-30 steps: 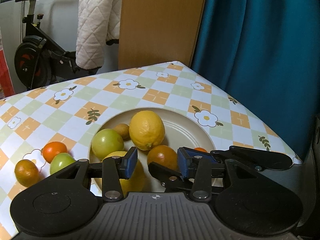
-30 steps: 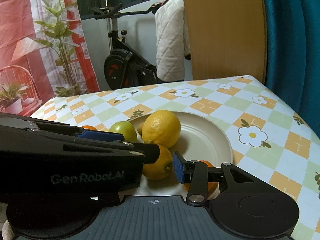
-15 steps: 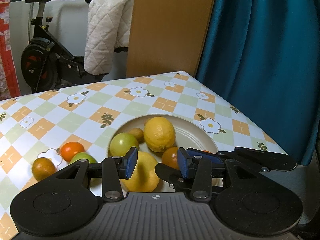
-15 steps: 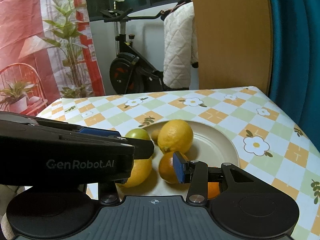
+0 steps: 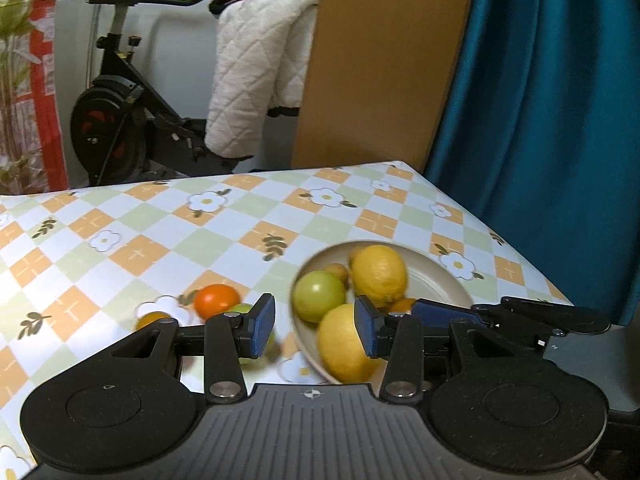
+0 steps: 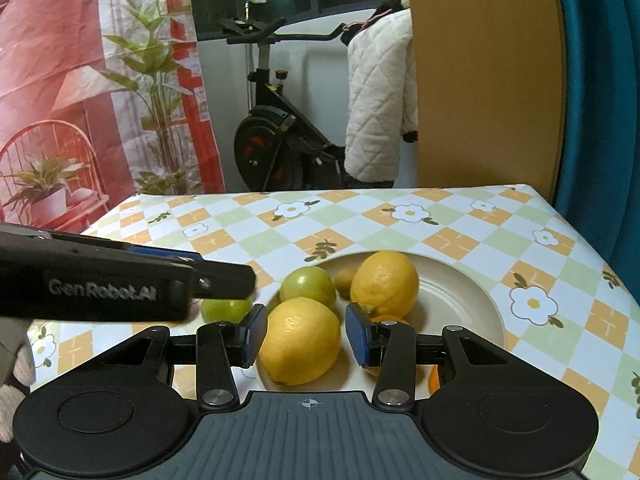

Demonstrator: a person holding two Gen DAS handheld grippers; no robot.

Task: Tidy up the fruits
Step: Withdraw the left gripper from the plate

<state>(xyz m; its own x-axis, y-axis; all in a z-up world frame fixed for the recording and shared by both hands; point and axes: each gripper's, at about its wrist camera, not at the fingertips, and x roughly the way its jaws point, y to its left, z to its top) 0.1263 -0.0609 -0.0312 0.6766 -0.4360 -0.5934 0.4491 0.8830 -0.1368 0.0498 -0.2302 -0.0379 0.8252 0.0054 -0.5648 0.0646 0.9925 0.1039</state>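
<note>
Both tools backed off & up from plate point(image 5: 448, 280); left tool point(image 5: 315, 330) swung left.

**Fruit status: most of it's on the plate**

The cream plate point(image 6: 472, 292) holds two yellow lemons, one at the front point(image 6: 300, 340) and one behind it point(image 6: 384, 282), plus a green round fruit point(image 6: 308, 286), a small brownish one point(image 6: 344, 278) and a partly hidden orange point(image 6: 384, 318). Left of the plate on the worktop: an orange tangerine point(image 5: 216, 300), a green fruit point(image 6: 224, 310), and another orange one point(image 5: 152, 319).
</note>
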